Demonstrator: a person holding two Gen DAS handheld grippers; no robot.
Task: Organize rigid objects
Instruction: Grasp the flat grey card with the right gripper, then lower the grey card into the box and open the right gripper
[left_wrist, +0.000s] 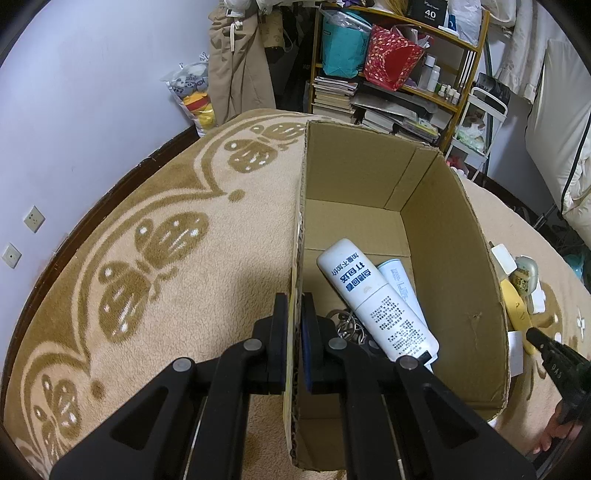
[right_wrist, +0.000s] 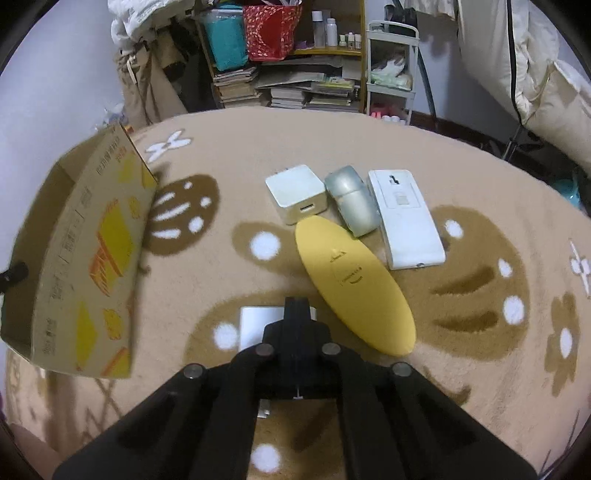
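Cardboard box (left_wrist: 369, 192) on the patterned rug (left_wrist: 147, 229), left wall clamped by the left gripper (left_wrist: 294, 332).
Left wrist view: one finger on each side of that wall; inside, white bottle (left_wrist: 373, 299) lying across a paler tube (left_wrist: 400, 284), key rings (left_wrist: 345, 325) beside. Right wrist view: right gripper (right_wrist: 298, 314) pressed together above a flat silver piece (right_wrist: 258, 325); yellow oval case (right_wrist: 354, 284), white charger cube (right_wrist: 295, 192), silver mouse (right_wrist: 352, 199), white remote (right_wrist: 406, 218) clustered beyond; box (right_wrist: 85, 251) at left.

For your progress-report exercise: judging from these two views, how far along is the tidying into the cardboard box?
Done: two white bottles and a key ring lie in the cardboard box. In hand: the left gripper clamps the box wall; the right gripper is shut over a flat white item. Left on the blanket: yellow case, white adapter, silver case, white device.
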